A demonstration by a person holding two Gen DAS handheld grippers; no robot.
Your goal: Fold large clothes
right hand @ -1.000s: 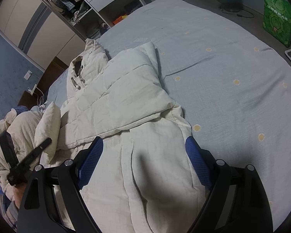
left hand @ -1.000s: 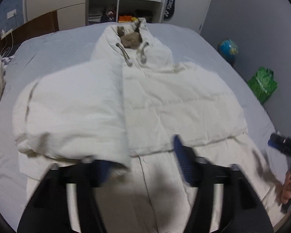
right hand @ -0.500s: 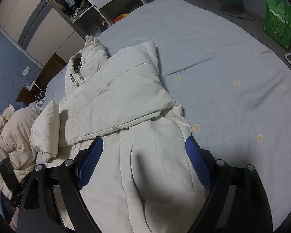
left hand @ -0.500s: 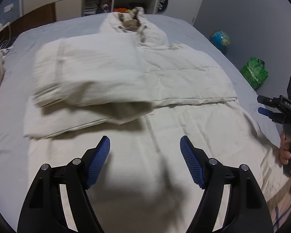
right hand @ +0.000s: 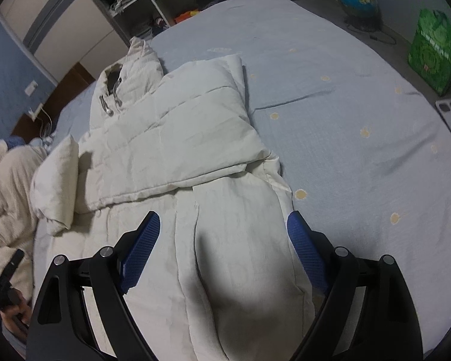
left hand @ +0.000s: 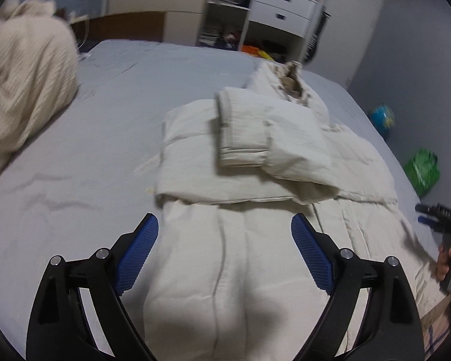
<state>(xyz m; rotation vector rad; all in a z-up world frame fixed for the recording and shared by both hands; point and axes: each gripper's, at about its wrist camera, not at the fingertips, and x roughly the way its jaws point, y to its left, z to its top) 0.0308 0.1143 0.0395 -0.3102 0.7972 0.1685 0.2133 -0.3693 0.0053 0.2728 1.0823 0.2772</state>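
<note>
Coat: the cream padded coat (left hand: pixel 255 258) lies flat on the grey bed (left hand: pixel 75 150), hood (left hand: pixel 288 81) toward the shelves, hem toward me.
Sleeves: both are folded across the chest; the left sleeve (left hand: pixel 243 132) lies doubled on top, its cuff end facing me, and the right sleeve (right hand: pixel 177 138) lies flat over the body.
Step in hand: I judge the sleeve folds done and the lengthwise fold of the body not yet begun.
My left claw: the left gripper (left hand: pixel 225 255) stands wide, its jaws have just been opening, and nothing is between the pads; it hovers over the lower left part of the coat.
My right claw: the right gripper (right hand: pixel 222 255) is wide and holds nothing, above the lower right part near the coat's edge.
Next move: I would need to bring both claws down to the hem, one at each corner, pinch through the thick padding, and carry the hem up toward the hood.
Care: the padding is bulky, so a shallow pinch may slip and the top sleeve may slide off.
</note>
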